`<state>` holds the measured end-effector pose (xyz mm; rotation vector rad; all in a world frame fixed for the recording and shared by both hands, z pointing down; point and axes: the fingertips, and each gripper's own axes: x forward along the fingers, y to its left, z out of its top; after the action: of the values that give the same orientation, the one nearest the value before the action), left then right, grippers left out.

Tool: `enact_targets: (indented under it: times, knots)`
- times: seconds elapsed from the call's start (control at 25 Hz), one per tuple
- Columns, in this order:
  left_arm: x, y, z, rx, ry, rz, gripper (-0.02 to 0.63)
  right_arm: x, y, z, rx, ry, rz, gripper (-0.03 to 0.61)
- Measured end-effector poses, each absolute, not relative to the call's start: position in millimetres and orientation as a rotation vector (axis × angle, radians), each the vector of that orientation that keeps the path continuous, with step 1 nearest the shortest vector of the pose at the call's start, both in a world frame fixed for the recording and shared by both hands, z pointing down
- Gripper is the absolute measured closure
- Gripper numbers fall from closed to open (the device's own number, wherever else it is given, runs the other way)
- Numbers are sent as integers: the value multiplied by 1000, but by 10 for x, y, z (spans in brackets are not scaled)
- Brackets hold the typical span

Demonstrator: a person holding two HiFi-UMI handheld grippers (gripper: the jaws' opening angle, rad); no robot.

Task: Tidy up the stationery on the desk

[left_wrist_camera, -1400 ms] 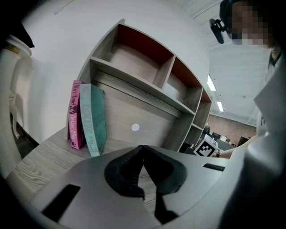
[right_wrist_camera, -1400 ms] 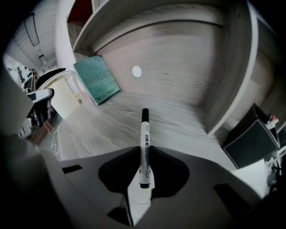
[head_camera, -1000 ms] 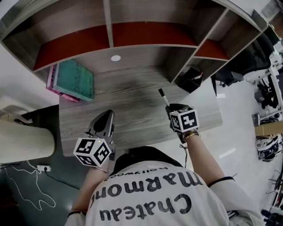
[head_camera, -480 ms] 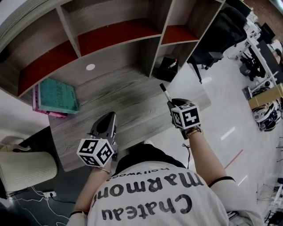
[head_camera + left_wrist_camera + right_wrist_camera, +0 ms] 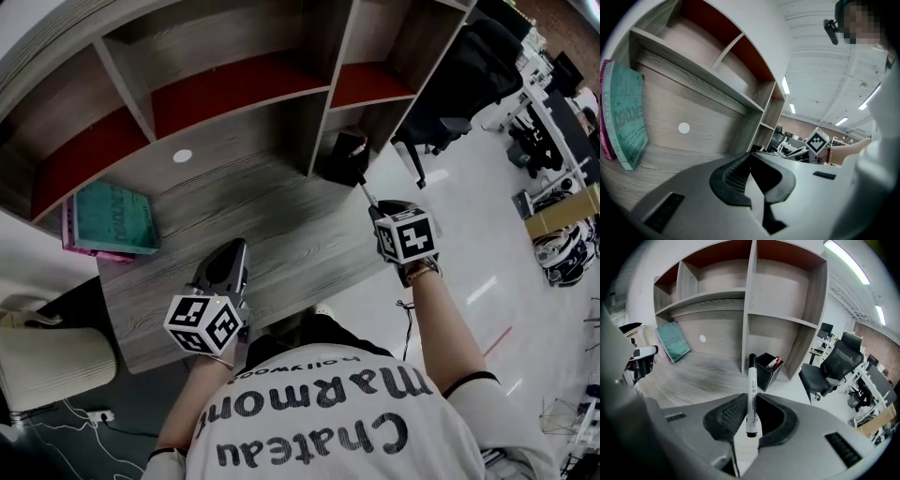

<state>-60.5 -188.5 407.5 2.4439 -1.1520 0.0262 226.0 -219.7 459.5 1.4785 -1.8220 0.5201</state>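
One marker (image 5: 751,394), one black pen holder (image 5: 768,374).

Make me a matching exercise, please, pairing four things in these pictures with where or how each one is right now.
Things:
1. white marker pen with black cap
2. black square pen holder
3. teal-covered book
4. left tool

States:
A. lying flat at the left end of the grey wood-grain desk
B. shut, nothing between its jaws
C. clamped in the right tool
D. standing at the desk's right end, pens inside

Pairs: 1-C, 2-D, 3-A, 4-B.
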Motion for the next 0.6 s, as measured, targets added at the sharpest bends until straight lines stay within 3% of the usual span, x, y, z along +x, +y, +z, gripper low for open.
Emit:
enact_targets:
  times: [0.6]
  knots:
    - [-196,-2208,4016,2373,-1291,-8,598,2603,-2964,4506,1154,-1791,325,502]
